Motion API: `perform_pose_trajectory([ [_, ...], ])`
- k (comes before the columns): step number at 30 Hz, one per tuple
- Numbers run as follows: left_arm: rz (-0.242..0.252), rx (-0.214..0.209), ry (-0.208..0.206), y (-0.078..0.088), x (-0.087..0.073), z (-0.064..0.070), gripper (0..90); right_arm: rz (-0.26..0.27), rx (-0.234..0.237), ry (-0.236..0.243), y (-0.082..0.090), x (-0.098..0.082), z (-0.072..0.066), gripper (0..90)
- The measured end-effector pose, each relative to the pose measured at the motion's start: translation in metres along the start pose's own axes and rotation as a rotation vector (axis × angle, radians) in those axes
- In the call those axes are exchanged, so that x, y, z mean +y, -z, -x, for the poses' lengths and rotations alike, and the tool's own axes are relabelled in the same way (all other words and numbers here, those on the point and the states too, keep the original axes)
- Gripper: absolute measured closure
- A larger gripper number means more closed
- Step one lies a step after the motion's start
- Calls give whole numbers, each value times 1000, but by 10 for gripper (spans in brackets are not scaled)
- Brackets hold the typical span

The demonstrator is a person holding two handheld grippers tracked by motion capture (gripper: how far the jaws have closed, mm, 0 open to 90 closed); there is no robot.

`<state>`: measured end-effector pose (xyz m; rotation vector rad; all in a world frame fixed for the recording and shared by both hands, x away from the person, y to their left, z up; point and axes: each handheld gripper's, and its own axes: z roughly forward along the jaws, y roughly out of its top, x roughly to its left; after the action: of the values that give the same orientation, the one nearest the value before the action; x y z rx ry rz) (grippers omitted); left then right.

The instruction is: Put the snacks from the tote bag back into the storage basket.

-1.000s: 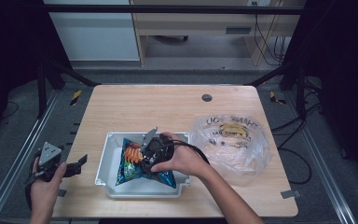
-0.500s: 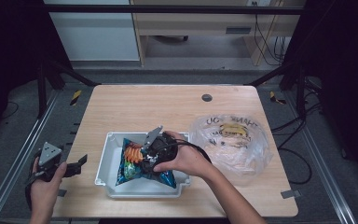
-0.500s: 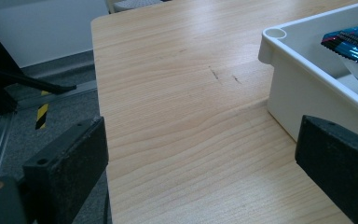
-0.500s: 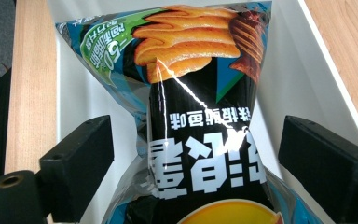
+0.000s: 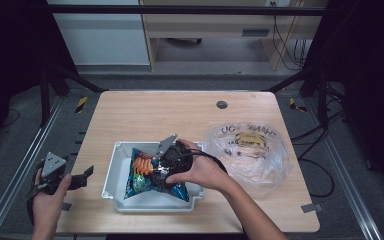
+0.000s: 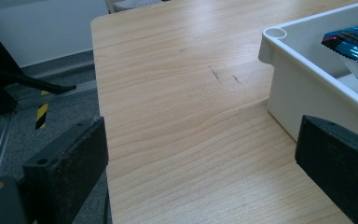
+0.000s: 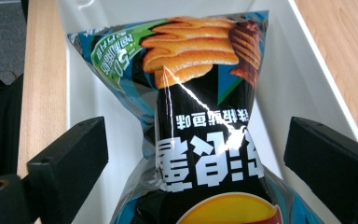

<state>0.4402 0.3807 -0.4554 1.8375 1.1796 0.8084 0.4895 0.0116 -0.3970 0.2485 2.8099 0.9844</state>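
Right gripper (image 7: 193, 154): jaws wide, straddling the chip bag (image 7: 200, 102), likely poised to grab it.
Chip bag: inside the white bin (image 5: 111, 172).
Left gripper (image 6: 205, 172): wide, empty, idling at bin's nine o'clock.

I see a light wooden tabletop (image 5: 145, 120) filling the middle of the high view, with a small dark round grommet (image 5: 222, 104) near its upper right edge. At the right of centre lies a crumpled clear plastic bag (image 5: 247, 150) with dark print and something yellow inside. Beyond the tabletop's far edge, at the top of the frame, stand a pale cabinet (image 5: 102, 35) at upper left and a wooden desk (image 5: 215, 22) beside it, with black cables (image 5: 280, 45) hanging at its right. Yellow-and-black hazard tape (image 5: 81, 104) marks the grey floor just off the upper left corner of the tabletop. A metal rail (image 5: 15, 175) runs down the lower left.
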Motion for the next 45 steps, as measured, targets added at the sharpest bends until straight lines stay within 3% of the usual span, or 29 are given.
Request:
perform_pose_trajectory([
  [33, -8, -5, -2, -1, 0, 0, 24, 38, -41, -34, 18, -2, 0, 53],
  [45, -8, -5, -5, -1, 0, 0, 23, 77, -66, -58, 30, -4, 0, 61],
])
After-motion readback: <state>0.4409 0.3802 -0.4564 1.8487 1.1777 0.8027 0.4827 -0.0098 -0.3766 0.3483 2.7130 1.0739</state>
